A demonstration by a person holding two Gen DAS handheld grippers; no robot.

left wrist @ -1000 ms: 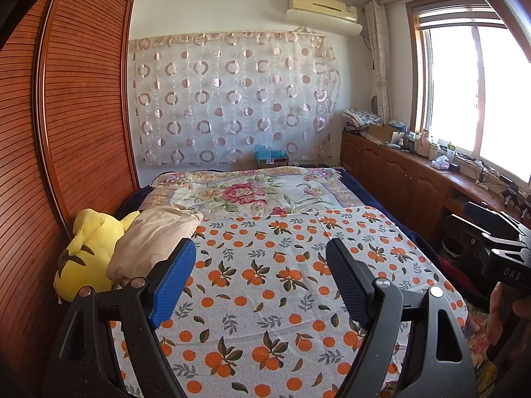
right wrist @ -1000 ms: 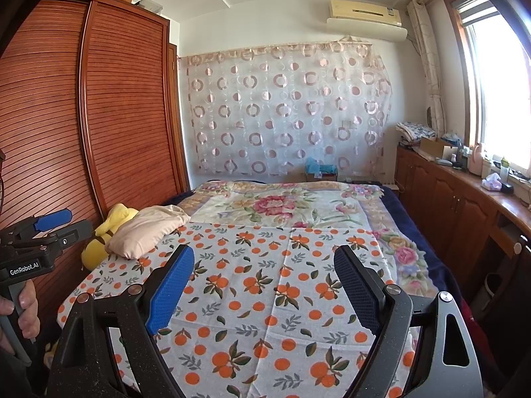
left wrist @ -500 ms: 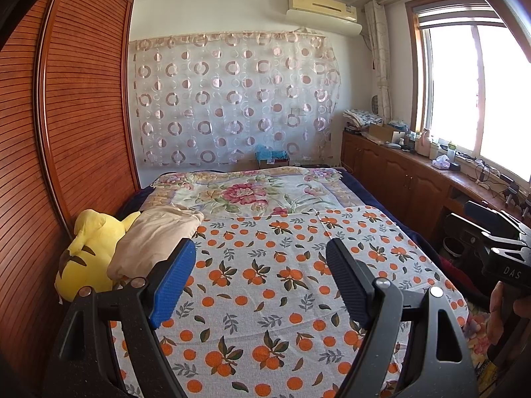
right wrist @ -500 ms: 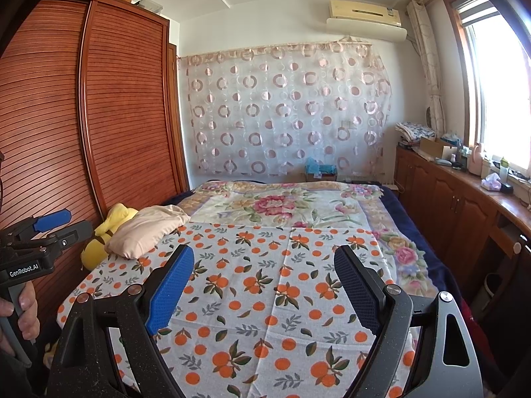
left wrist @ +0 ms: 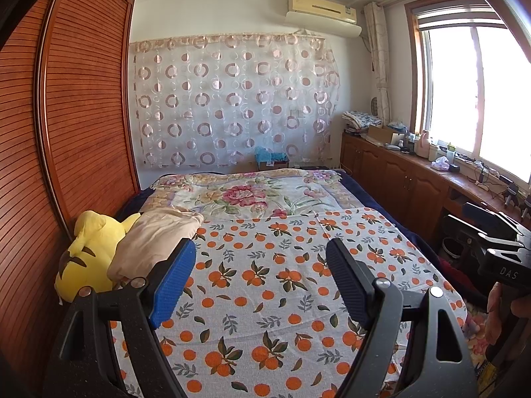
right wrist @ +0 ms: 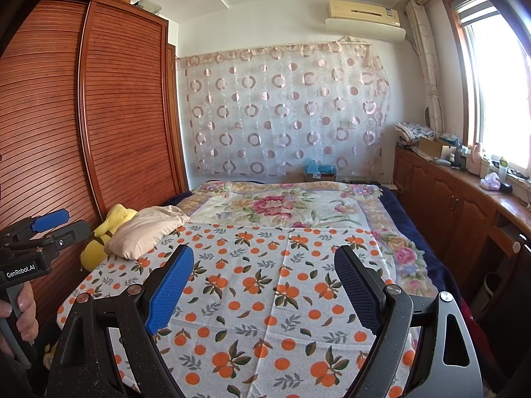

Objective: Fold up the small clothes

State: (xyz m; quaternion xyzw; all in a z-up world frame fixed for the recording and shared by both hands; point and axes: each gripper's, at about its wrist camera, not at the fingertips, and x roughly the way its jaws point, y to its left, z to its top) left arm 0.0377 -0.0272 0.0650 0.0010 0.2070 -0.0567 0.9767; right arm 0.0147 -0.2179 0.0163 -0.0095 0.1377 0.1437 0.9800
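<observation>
Holding both tools spread wide and empty, I see my left gripper (left wrist: pixel 260 285) and right gripper (right wrist: pixel 264 290) above the smooth orange-print sheet (left wrist: pixel 282 282). A soft beige garment (left wrist: pixel 156 238) lies rumpled at the far left edge against a plush yellow toy (left wrist: pixel 89 258). Only the right view shows my left hand (right wrist: pixel 25 311).

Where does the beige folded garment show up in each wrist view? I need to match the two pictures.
Left wrist view: beige garment at left of middle, partly resting on the yellow plush toy, just behind the left hand-held gripper's blue pad.
Right wrist view: beige garment at left of middle, beside the wardrobe.
Shared landmark: the yellow plush toy beneath it.
</observation>
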